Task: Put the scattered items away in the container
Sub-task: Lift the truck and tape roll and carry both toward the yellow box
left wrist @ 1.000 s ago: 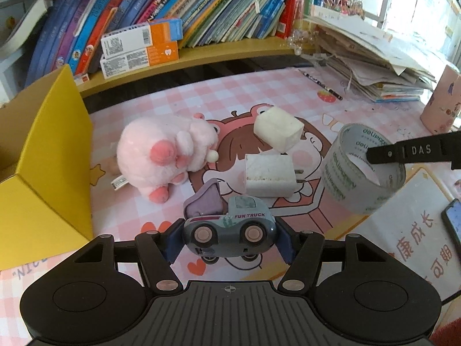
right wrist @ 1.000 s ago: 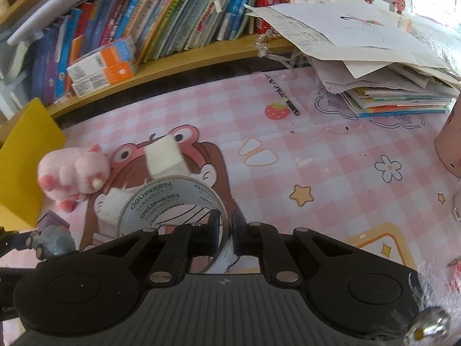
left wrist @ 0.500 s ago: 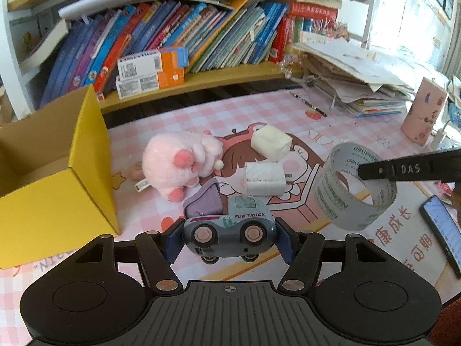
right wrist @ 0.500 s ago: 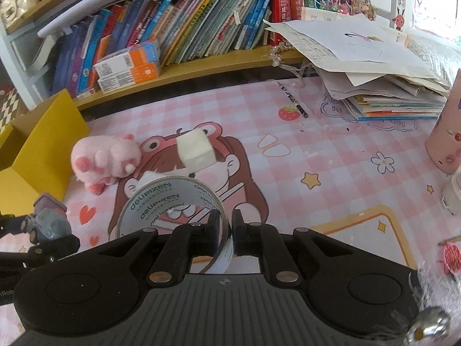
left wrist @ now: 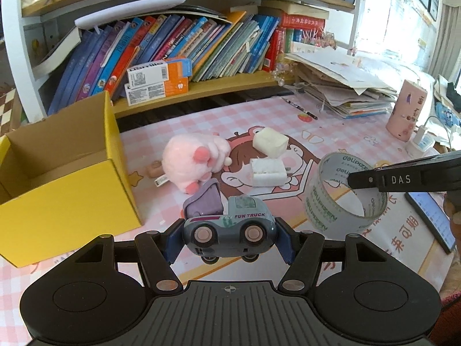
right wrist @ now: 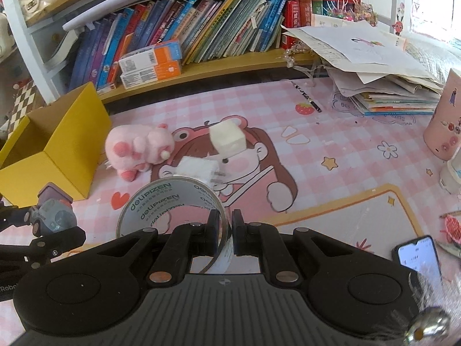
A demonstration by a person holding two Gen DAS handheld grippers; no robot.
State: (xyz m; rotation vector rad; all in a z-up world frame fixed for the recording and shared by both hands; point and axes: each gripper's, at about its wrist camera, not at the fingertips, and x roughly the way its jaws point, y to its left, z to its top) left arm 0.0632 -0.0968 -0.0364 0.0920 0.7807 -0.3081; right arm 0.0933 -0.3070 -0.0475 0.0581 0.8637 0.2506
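Above the pink checked mat point(left wrist: 340, 132) I've got both grippers loaded and off the surface. L gripper point(left wrist: 229, 238) has its fingers clamped on the toy truck point(left wrist: 227, 226), gripped nose and tail, so its long axis runs left-right across the left wrist view, cab to the right, purple tipper bed point(left wrist: 206, 199) raised at the left; its far side is hidden from me, and in the right wrist view the truck point(right wrist: 52, 214) is partly behind the L fingers. R gripper point(right wrist: 225, 235) is pinched narrow on the wall of the tape roll point(right wrist: 173, 199): one finger inside the ring, one outside, roll lying nearly flat w/ its opening facing up; the near part of the wall is hidden behind the fingers. From the left wrist cam the tape roll point(left wrist: 343, 193) hangs to the right of the truck, apart from it. Yellow box point(left wrist: 66, 178) sits open at the mat's left, its left side cut off by the frame, and I can't see its floor. Pink plush point(left wrist: 193, 161) lies just right of the box, and two white foam blocks point(left wrist: 269, 155) lie beside the plush. Phone point(right wrist: 417, 255) at right edge, partly cut off
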